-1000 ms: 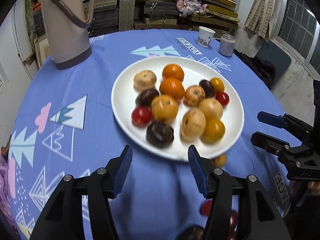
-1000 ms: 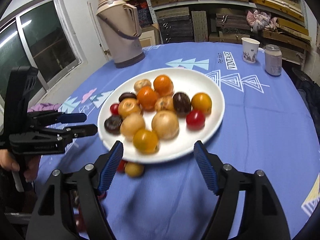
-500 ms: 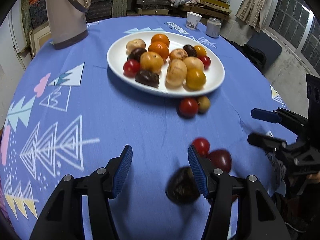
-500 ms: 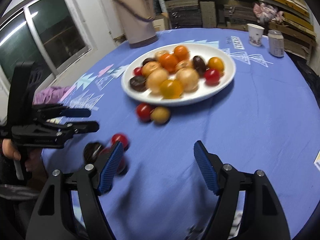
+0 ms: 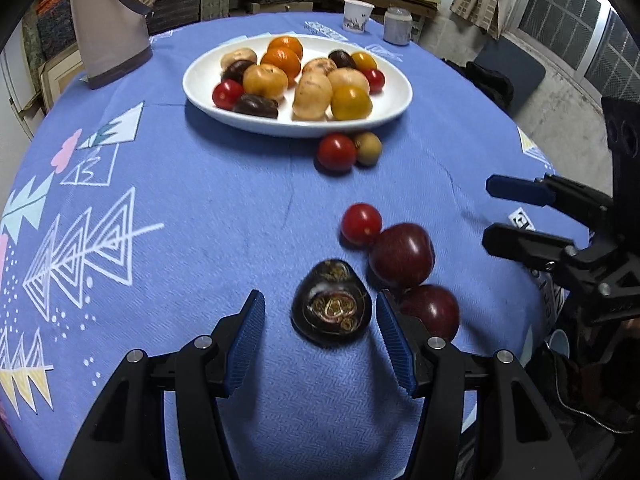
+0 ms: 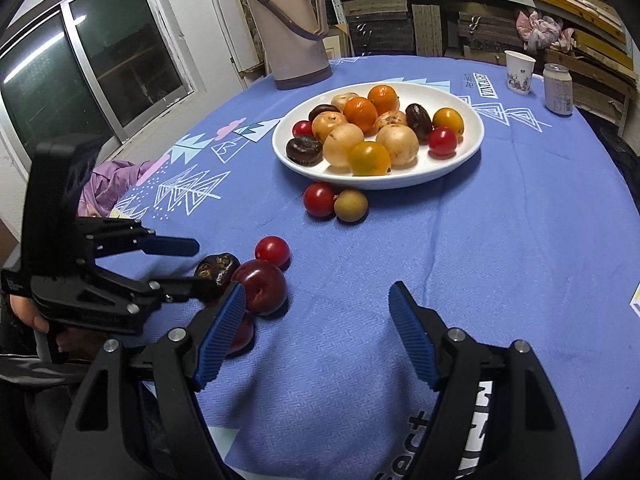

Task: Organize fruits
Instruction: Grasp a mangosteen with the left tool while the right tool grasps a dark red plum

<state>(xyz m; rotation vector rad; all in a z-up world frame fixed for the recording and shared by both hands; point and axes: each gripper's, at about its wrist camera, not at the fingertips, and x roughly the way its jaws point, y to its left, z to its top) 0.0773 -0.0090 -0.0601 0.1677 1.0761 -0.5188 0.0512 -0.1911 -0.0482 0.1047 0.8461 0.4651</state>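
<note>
A white plate holds several fruits. On the blue cloth near me lie a dark round fruit, two dark red plums, the nearer-to-plate one also in the right wrist view, and a cherry tomato. A second tomato and a tan fruit lie by the plate's edge. My left gripper is open with the dark fruit between its fingers, not gripped. My right gripper is open and empty, just right of the plums.
A beige thermos jug stands at the far left of the round table. A paper cup and a can stand at the far edge. Shelves of stacked goods are behind.
Both grippers have pulled back from the plate toward the near table edge. The loose fruits have come into view, and the dark fruit now sits between my left fingers.
</note>
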